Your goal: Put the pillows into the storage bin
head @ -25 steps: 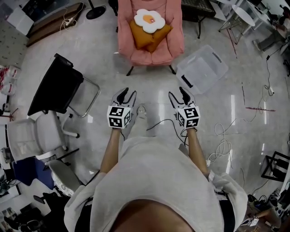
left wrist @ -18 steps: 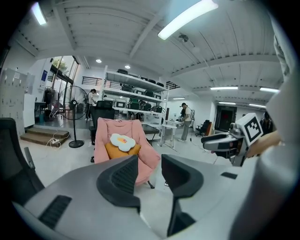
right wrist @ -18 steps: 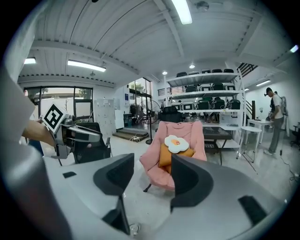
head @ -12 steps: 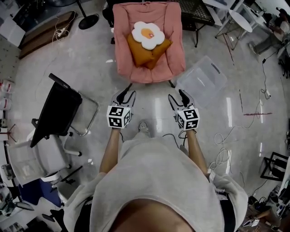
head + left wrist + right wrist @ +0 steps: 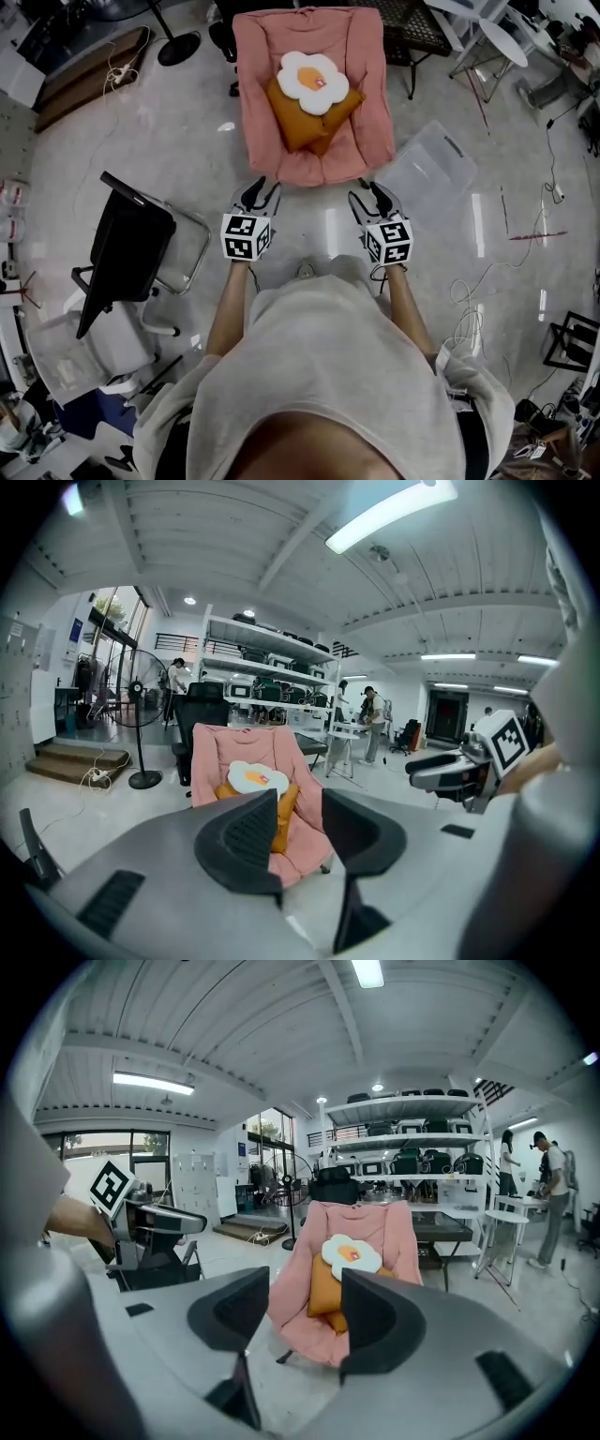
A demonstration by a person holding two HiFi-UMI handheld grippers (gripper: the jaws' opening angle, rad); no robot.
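Pillows aren't in hand: the left gripper (image 5: 260, 187), jaws spread but just closed a little, and the right gripper (image 5: 370, 192), jaws apart, are both empty, just short of the chair's (image 5: 267, 75) front edge. A black chair (image 5: 127, 244) crowds the left and cables (image 5: 469, 281) the right. The egg pillow (image 5: 314, 80) rests on the orange pillow (image 5: 314, 127) on the seat, so pulling one could tumble the other. The bin (image 5: 433, 173) lies near the chair's right.
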